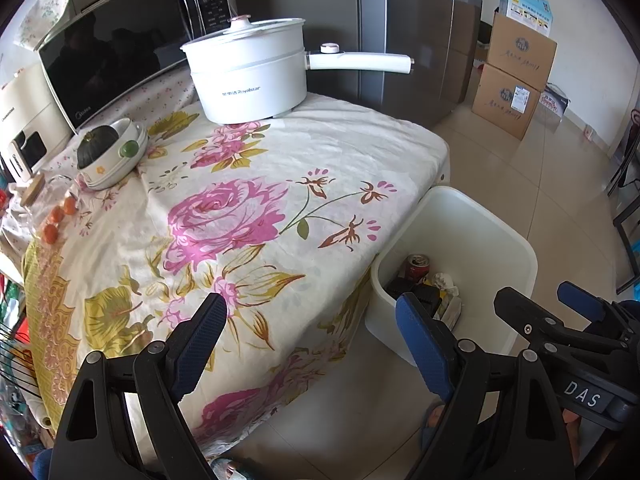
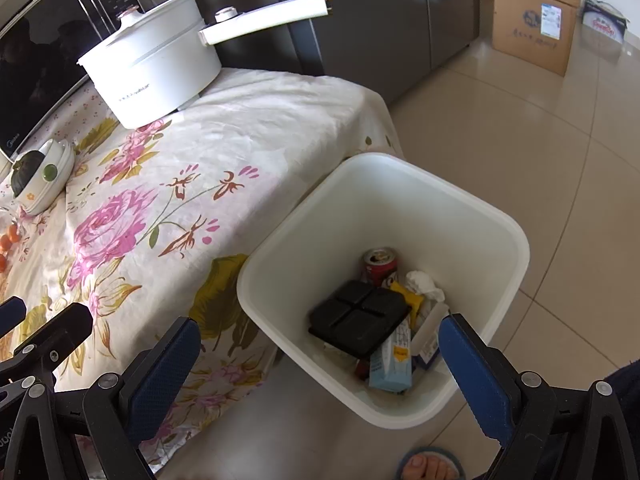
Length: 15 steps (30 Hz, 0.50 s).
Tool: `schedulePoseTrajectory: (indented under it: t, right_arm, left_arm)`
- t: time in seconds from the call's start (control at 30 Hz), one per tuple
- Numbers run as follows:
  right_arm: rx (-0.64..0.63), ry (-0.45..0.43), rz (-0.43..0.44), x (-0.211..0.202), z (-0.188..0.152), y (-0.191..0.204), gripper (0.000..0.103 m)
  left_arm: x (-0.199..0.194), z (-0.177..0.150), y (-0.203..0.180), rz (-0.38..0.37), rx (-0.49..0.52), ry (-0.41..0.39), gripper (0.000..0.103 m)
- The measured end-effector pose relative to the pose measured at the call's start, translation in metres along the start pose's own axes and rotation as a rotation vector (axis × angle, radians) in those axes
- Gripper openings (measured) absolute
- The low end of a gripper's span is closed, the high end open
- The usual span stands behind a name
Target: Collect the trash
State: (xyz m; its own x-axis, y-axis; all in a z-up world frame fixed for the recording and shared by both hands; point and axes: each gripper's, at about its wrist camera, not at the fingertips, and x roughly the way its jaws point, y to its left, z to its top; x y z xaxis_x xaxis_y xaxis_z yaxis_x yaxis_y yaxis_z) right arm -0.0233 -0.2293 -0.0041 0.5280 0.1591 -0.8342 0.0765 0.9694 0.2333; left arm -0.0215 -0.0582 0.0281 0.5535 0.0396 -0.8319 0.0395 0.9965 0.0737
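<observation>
Judging by the bin (image 2: 500,216) holding a can (image 2: 380,266), carton (image 2: 394,364) and black tray (image 2: 360,320) beside the bare counter (image 2: 248,128), collecting looks done, both hand-held grippers, left (image 1: 312,332) and right (image 2: 320,364), apart and empty.

1. The bin (image 2: 460,216) stands on the floor (image 2: 540,140), touching the bench's (image 2: 280,120) right edge.
2. In the bin lie a tray (image 2: 360,320), a can (image 2: 380,266), a carton (image 2: 394,364) and tissue (image 2: 424,282).
3. The pot (image 1: 248,72) sits at the bench's far end, microwave (image 1: 120,48) to its left.
4. The bowl (image 1: 116,156) sits before the microwave.
5. The boxes (image 1: 516,76) are stacked on the floor, far right.
</observation>
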Motion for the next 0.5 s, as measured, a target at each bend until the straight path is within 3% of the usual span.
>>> schedulePoseTrajectory:
  t: [0.5]
  right_arm:
    - [0.001, 0.003, 0.001, 0.0007, -0.0002, 0.0003, 0.099]
  left_arm:
    - [0.0023, -0.0004, 0.0025, -0.008, -0.014, 0.009, 0.088]
